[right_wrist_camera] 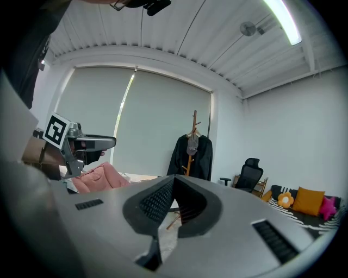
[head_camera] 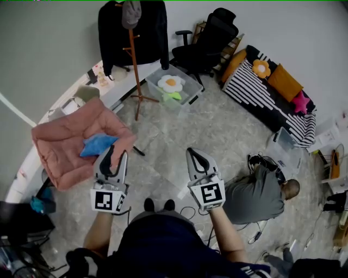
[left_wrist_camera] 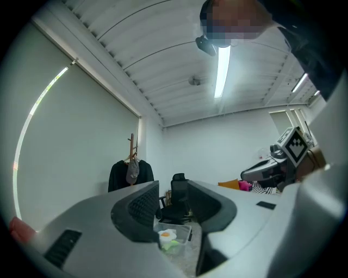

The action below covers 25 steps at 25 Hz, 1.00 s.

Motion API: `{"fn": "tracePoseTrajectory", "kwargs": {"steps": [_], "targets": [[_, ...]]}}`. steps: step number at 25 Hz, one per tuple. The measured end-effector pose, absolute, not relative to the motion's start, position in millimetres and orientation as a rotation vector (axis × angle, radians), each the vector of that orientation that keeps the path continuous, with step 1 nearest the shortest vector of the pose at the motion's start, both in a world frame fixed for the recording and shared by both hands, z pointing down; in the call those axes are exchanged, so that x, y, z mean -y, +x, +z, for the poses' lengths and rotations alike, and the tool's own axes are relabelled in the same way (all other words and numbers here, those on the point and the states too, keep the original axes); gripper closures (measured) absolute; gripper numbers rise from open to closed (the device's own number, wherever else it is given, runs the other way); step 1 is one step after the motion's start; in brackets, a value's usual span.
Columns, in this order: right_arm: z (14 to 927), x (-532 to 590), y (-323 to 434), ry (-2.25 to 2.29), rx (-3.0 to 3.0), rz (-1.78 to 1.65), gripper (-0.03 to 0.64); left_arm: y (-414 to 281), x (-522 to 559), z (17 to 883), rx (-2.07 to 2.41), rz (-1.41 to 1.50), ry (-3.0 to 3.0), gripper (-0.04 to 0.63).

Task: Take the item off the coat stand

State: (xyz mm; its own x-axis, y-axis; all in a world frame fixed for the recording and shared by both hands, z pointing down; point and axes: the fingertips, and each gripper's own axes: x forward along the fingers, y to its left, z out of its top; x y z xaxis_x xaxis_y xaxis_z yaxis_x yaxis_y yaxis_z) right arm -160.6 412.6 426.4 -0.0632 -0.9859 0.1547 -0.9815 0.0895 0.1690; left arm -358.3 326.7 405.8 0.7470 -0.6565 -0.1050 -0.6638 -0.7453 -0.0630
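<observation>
The wooden coat stand (head_camera: 132,59) stands at the far wall. A black jacket (head_camera: 149,32) and a grey cap (head_camera: 131,13) hang on it. The left gripper view shows the cap (left_wrist_camera: 132,171) and jacket (left_wrist_camera: 117,176) far off, and so does the right gripper view, with cap (right_wrist_camera: 192,144) and jacket (right_wrist_camera: 204,157). My left gripper (head_camera: 114,155) is held low in front of me, far short of the stand, its jaws apart with nothing between them (left_wrist_camera: 173,203). My right gripper (head_camera: 191,152) hovers beside it, jaws closed tip to tip and empty (right_wrist_camera: 173,184).
A pink cushioned seat (head_camera: 65,144) with a blue cloth (head_camera: 98,145) sits at my left. A clear bin with an egg plush (head_camera: 173,87) stands by the stand's foot, next to a black office chair (head_camera: 209,38). A striped sofa (head_camera: 272,98) and a crouching person (head_camera: 261,193) are at right.
</observation>
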Motion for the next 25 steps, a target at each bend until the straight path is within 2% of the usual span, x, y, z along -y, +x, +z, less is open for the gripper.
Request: {"fn": "tracePoseTrajectory", "kwargs": {"steps": [6,11,25], "targets": [[428.0,-418.9,-156.1,1.979,2.163,-0.006,0.598,-349.2,-329.0,407.8,-1.025,0.106,-2.843,0.351],[428.7,-422.1,-146.6,1.978,2.179,-0.014,0.599,-337.9,-327.7,408.9,-1.01,0.106,-2.849,0.309],[435.4,-419.1,-100.4,1.903,2.256,0.02,0.598,-295.6,-312.5,401.7,-1.079,0.09,-2.782,0.31]]}}
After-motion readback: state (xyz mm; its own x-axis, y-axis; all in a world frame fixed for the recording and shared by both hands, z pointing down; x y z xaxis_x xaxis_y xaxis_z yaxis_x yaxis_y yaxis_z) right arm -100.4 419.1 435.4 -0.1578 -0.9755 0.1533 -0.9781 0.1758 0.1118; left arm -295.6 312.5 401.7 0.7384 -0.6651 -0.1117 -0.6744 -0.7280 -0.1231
